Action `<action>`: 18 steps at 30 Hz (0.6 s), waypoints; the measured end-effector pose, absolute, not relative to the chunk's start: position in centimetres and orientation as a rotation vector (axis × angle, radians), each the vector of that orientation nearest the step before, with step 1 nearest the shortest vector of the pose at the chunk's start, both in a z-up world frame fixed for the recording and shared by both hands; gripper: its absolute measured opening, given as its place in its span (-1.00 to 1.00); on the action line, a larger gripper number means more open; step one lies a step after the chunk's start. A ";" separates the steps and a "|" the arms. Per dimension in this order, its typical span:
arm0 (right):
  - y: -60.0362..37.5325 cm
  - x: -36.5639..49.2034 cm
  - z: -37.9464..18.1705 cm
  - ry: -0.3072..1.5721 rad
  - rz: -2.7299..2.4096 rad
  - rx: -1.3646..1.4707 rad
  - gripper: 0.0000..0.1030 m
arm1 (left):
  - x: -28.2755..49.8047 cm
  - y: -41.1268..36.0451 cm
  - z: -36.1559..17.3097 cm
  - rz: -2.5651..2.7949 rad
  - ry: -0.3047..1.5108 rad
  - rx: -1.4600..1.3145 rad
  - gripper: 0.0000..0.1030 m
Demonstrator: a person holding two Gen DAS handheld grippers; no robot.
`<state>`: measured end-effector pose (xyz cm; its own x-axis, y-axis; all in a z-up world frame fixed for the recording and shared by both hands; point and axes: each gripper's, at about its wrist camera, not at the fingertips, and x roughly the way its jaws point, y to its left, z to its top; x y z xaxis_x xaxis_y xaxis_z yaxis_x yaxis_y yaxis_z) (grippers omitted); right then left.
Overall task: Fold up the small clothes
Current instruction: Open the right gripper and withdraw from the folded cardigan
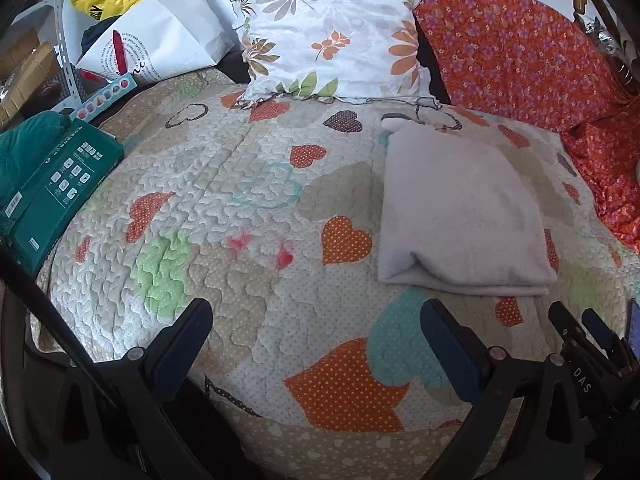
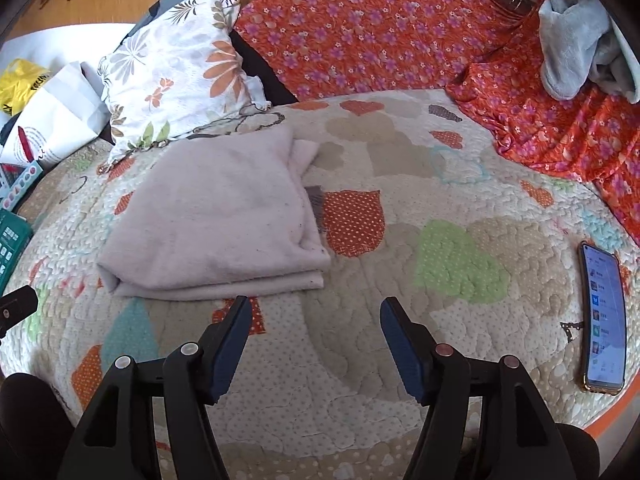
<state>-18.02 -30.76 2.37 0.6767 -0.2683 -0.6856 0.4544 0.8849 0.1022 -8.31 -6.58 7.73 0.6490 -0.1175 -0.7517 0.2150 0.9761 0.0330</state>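
One folded cloth [image 2: 216, 216], one floral pillow [image 2: 172, 76], one phone [image 2: 604, 316] — two green boxes [image 1: 60, 188].

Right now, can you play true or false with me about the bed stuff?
1. The pink cloth is folded on the quilt. True.
2. The right gripper is squeezing the cloth. False: it is open and empty, short of the cloth.
3. A phone lies on the quilt with its screen lit. True.
4. The left gripper holds a sock. False: it is open, with only quilt between its fingers.
5. The flowery pillow sits behind the cloth. True.
6. The green box lies on top of the cloth. False: it sits apart, at the quilt's far left edge.
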 end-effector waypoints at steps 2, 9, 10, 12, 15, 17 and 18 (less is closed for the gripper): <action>-30.7 -17.9 2.3 0.725 -0.410 0.274 0.41 | -8.3 -6.8 7.6 -0.186 0.843 0.138 1.00; -30.8 -17.8 2.1 0.732 -0.408 0.275 0.44 | -8.5 -7.7 7.3 -0.197 0.847 0.167 1.00; -30.8 -17.8 2.1 0.732 -0.411 0.274 0.44 | -8.5 -7.8 7.2 -0.199 0.849 0.167 1.00; -30.8 -17.7 2.1 0.733 -0.413 0.275 0.44 | -8.5 -7.9 7.1 -0.200 0.853 0.169 1.00; -30.9 -17.7 2.0 0.732 -0.416 0.278 0.45 | -8.5 -8.0 7.0 -0.203 0.857 0.168 1.00; -31.0 -17.6 2.0 0.733 -0.416 0.279 0.45 | -8.5 -8.0 6.9 -0.204 0.860 0.168 1.00; -31.0 -17.6 2.0 0.735 -0.416 0.280 0.45 | -8.5 -8.0 6.9 -0.204 0.860 0.167 1.00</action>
